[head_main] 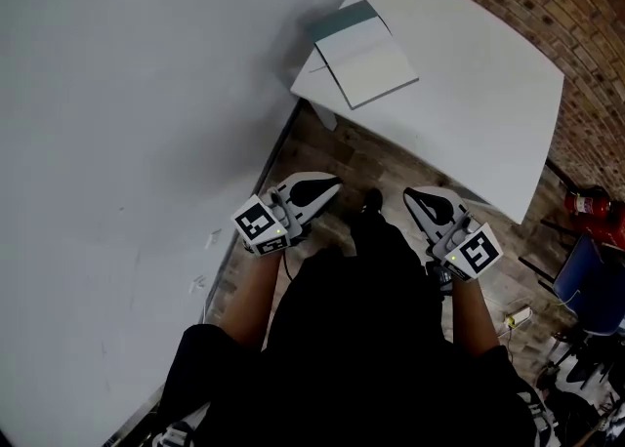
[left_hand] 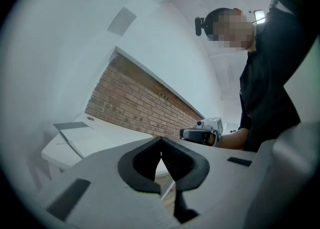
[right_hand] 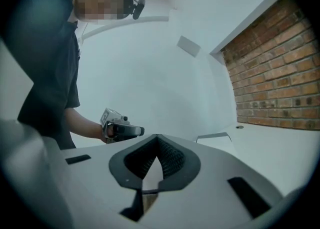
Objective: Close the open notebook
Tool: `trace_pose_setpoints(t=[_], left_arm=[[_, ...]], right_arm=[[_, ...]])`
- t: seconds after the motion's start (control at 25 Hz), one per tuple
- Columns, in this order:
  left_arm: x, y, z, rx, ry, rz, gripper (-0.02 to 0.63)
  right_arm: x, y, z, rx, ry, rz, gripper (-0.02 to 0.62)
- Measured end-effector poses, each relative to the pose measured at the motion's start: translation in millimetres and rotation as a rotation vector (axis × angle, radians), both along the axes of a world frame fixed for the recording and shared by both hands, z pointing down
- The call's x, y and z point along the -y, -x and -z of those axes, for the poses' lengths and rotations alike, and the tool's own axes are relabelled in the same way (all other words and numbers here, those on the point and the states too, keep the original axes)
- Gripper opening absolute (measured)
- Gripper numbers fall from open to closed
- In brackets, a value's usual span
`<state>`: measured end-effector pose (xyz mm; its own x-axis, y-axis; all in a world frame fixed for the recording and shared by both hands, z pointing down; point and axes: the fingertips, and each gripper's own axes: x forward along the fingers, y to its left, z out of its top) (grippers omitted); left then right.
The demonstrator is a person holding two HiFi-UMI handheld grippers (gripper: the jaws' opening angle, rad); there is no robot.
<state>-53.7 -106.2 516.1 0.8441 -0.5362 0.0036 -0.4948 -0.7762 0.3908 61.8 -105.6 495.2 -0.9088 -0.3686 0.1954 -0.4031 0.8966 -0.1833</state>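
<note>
The open notebook (head_main: 363, 57) lies on the near left corner of the white table (head_main: 469, 94), a teal cover showing behind its pale pages. It also shows far left in the left gripper view as the notebook (left_hand: 75, 132), and as a thin slab (right_hand: 214, 136) in the right gripper view. Both grippers are held in front of the person's body, well short of the table. My left gripper (head_main: 332, 184) has its jaws together with nothing in them, its tips (left_hand: 161, 138) touching. My right gripper (head_main: 412, 194) is likewise shut and empty (right_hand: 157, 137).
A white wall (head_main: 127, 123) runs along the left, close to the table's corner. A brick wall (head_main: 576, 16) stands behind the table. A red fire extinguisher (head_main: 586, 204) and a blue chair (head_main: 586, 279) stand at the right on the wooden floor (head_main: 361, 157).
</note>
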Motion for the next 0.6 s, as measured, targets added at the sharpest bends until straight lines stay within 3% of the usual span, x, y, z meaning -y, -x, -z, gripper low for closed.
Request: trace_pose_setpoints(t=[0.24, 0.6], left_arm=[[74, -13, 14, 0.026, 0.012, 0.043, 0.017], [146, -15, 29, 0.025, 0.02, 0.054, 0.017]], right_arm=[[80, -29, 9, 0.067, -0.017, 0.027, 0.006], [149, -47, 15, 0.118, -0.046, -0.004, 0.006]])
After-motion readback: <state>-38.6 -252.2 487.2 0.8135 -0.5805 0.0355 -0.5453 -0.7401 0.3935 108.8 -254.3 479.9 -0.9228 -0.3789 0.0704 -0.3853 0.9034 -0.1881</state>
